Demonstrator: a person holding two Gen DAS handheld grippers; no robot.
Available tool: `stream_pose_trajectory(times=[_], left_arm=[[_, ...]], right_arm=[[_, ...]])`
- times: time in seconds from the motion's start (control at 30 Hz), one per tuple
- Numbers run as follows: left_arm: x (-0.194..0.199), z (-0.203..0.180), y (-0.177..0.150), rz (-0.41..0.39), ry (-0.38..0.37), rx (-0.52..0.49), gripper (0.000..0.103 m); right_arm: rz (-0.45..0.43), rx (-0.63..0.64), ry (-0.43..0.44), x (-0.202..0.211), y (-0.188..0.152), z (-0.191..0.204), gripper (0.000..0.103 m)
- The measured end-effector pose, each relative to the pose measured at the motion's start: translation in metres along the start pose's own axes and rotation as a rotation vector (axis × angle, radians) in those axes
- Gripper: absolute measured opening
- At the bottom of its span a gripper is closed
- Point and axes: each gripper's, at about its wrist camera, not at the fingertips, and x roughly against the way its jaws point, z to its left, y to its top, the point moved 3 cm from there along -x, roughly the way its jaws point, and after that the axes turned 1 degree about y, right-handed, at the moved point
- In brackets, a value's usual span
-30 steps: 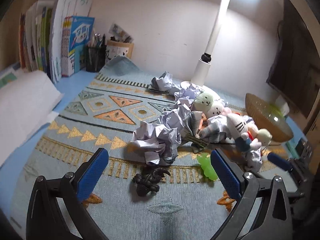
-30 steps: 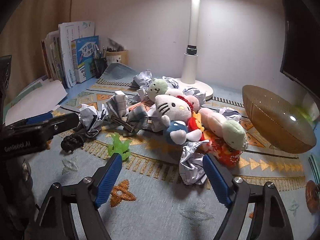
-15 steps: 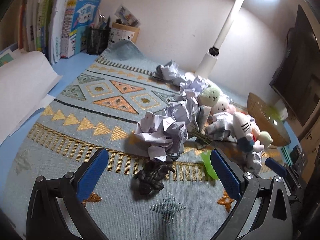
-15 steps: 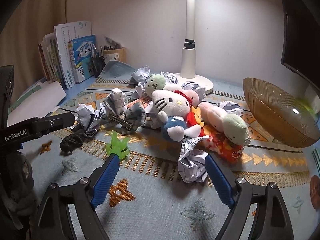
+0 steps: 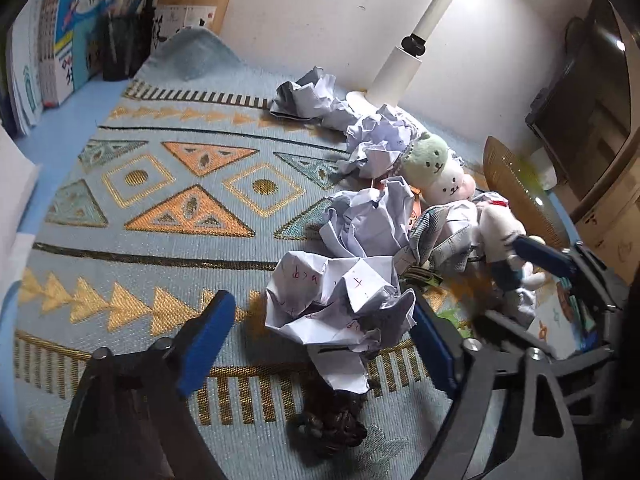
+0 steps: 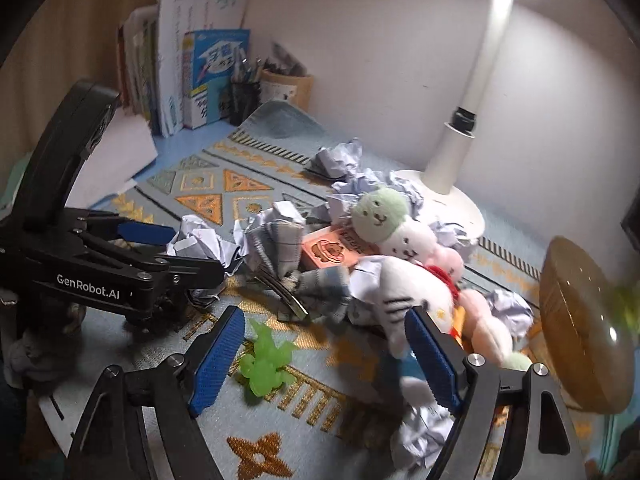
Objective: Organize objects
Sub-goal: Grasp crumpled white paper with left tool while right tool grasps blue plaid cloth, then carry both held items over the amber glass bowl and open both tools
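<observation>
A heap of crumpled paper and plush toys lies on the patterned mat [image 5: 168, 184]. My left gripper [image 5: 320, 344] is open, its blue pads either side of a crumpled paper ball [image 5: 340, 300], with a dark toy figure [image 5: 328, 424] just below. My right gripper [image 6: 326, 354] is open above a green toy lizard [image 6: 266, 364]; its right pad is against a white cat plush [image 6: 404, 296]. The left gripper [image 6: 132, 256] shows in the right wrist view around the paper ball [image 6: 200, 240]. A green-headed plush [image 5: 430, 160] lies behind.
A woven bowl [image 6: 580, 332] stands tilted at the right. A white lamp [image 6: 452, 200] stands at the back. Books [image 6: 188, 80] and pen holders [image 6: 280, 88] fill the back left corner. White paper sheets [image 6: 116, 160] lie at the left.
My left gripper has moved forward and down so the paper ball now sits between its pads. My right gripper has moved forward and left toward the green lizard and cat plush.
</observation>
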Motion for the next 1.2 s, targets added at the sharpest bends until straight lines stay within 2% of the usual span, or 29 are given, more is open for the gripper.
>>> stream_pose_trajectory(times=[0.03,0.07,0.13,0.33,0.4,0.43,0.5,0.7,0.87,0.97,1.03,1.1,1.2], left_arm=[[0.001,0.001,0.0,-0.004,-0.008,0.006,0.079],[0.001,0.001,-0.001,-0.003,-0.016,0.006,0.07],[0.0,-0.002,-0.002,0.003,-0.017,-0.002,0.057],[0.002,-0.002,0.0,-0.012,-0.009,-0.006,0.052],[0.002,0.001,0.002,-0.014,-0.007,0.007,0.052],[0.002,0.003,0.002,-0.016,-0.01,0.014,0.051],[0.003,0.004,0.003,-0.022,-0.016,0.021,0.05],[0.009,-0.003,0.002,-0.065,0.016,-0.015,0.046],[0.023,-0.008,0.002,-0.142,0.035,-0.023,0.046],[0.036,-0.006,0.006,-0.196,0.002,0.002,0.046],[0.049,-0.01,0.009,-0.225,-0.031,0.013,0.046],[0.066,-0.023,0.009,-0.267,-0.051,-0.004,0.046],[0.077,-0.053,0.008,-0.289,-0.093,-0.037,0.046]], right_arm=[[0.016,0.03,-0.001,-0.008,0.002,0.004,0.071],[0.031,0.052,-0.001,-0.015,0.003,0.005,0.067],[0.051,0.056,-0.004,-0.029,0.006,0.005,0.065],[0.052,0.023,0.061,-0.048,0.019,0.007,0.063],[0.051,0.027,0.06,-0.048,0.018,0.01,0.045],[0.05,0.021,0.057,-0.047,0.016,0.01,0.04],[0.038,-0.027,0.078,-0.042,0.013,0.004,0.024],[-0.081,-0.203,0.227,-0.005,0.01,-0.015,0.023],[-0.154,-0.329,0.328,0.026,0.007,-0.026,0.023],[-0.207,-0.414,0.392,0.05,0.004,-0.041,0.023],[-0.236,-0.454,0.388,0.068,-0.001,-0.055,0.023],[-0.252,-0.485,0.345,0.086,-0.012,-0.073,0.023],[-0.21,-0.531,0.21,0.101,-0.04,-0.097,0.023]])
